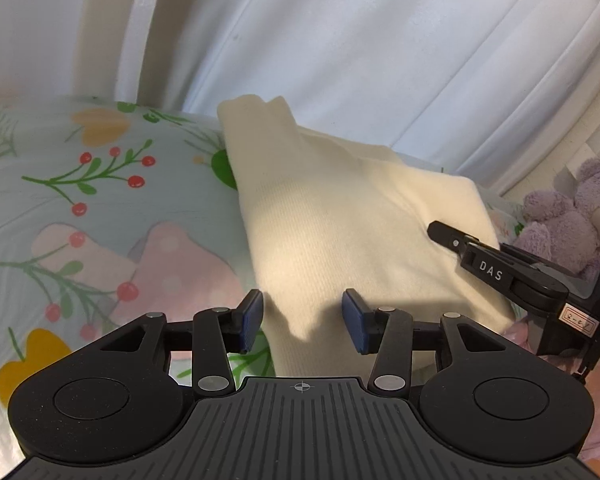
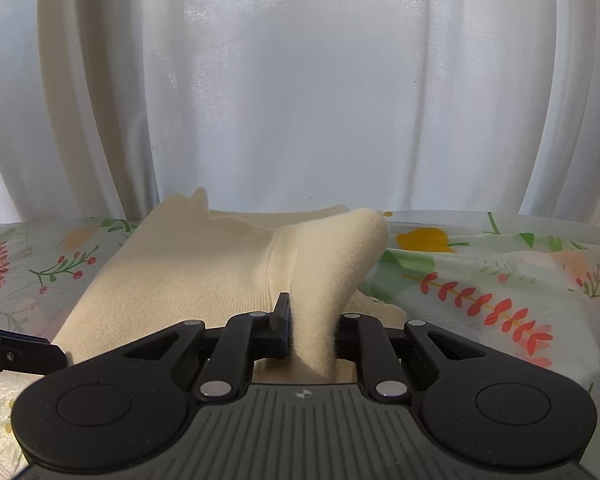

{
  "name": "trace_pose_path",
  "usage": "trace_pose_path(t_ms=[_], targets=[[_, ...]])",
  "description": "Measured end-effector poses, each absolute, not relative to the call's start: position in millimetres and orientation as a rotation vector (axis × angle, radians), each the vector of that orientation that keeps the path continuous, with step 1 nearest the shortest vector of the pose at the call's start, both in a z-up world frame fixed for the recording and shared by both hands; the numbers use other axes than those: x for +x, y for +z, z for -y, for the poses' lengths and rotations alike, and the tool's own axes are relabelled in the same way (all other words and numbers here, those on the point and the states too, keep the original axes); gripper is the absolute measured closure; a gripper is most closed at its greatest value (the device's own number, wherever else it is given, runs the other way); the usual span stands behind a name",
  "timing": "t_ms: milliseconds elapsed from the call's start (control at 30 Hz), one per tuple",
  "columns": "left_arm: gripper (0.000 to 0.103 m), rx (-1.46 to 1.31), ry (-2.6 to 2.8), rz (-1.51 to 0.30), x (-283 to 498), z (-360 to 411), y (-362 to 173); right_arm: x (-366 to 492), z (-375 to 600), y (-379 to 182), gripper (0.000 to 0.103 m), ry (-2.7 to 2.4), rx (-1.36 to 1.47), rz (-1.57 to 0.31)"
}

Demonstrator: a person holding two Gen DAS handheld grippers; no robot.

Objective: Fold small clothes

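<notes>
A cream knit garment (image 1: 340, 224) lies on a floral bedsheet (image 1: 80, 208). My left gripper (image 1: 303, 322) is open, its blue pads on either side of the garment's near corner, holding nothing. My right gripper (image 2: 311, 330) is shut on a cream sleeve or flap (image 2: 332, 264) of the garment (image 2: 180, 276) and lifts it above the rest of the cloth. The right gripper also shows in the left wrist view (image 1: 444, 232), coming in from the right over the garment. The left gripper's tip shows at the left edge of the right wrist view (image 2: 28, 354).
A white curtain (image 2: 300, 100) hangs close behind the bed. A purple teddy bear (image 1: 572, 216) sits at the right. Pink cloth (image 1: 520, 328) lies under the right gripper's body. The floral sheet (image 2: 500, 280) spreads right of the garment.
</notes>
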State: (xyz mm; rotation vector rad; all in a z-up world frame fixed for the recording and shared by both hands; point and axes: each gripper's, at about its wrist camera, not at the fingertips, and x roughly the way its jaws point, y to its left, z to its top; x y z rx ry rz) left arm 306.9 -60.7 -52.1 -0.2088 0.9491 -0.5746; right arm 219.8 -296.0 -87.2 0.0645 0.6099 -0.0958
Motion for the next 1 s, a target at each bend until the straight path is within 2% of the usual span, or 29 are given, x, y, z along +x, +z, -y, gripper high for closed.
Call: trace_pose_path(t_ms=[133,300,333,367,633,700,733,767,833,933,1000], targets=[[0.05,-0.191,-0.568,-0.968,309,67,-56,225,298,-101,0.088,-0.091,0.066,-0.618],[0.053,-0.185,-0.549,-0.97,301,59,-54,191,317,-74,0.057,-0.119,0.257,-0.584],[0.052,-0.174,-0.548,-0.957,296,58,-53,179,323,-70,0.045,-0.105,0.321,-0.571],[0.052,-0.169,-0.55,-0.949,289,56,-52,167,329,-69,0.042,-0.088,0.389,-0.569],[0.051,-0.067,-0.573,-0.958,250,72,-61,116,333,-104,0.042,0.023,0.743,-0.671],[0.051,-0.056,-0.569,-0.96,252,79,-65,123,331,-113,0.043,0.04,0.796,-0.666],[0.05,-0.05,-0.559,-0.962,252,83,-67,127,330,-118,0.05,0.042,0.819,-0.667],[0.05,-0.042,-0.544,-0.966,253,86,-68,131,328,-122,0.071,0.04,0.85,-0.671],[0.052,-0.041,-0.504,-0.968,257,89,-69,139,330,-131,0.092,0.084,0.963,-0.671],[0.052,-0.101,-0.454,-0.97,261,81,-63,133,345,-151,0.094,0.24,1.311,-0.559],[0.052,-0.132,-0.432,-0.973,263,74,-61,128,353,-162,0.095,0.275,1.411,-0.523]])
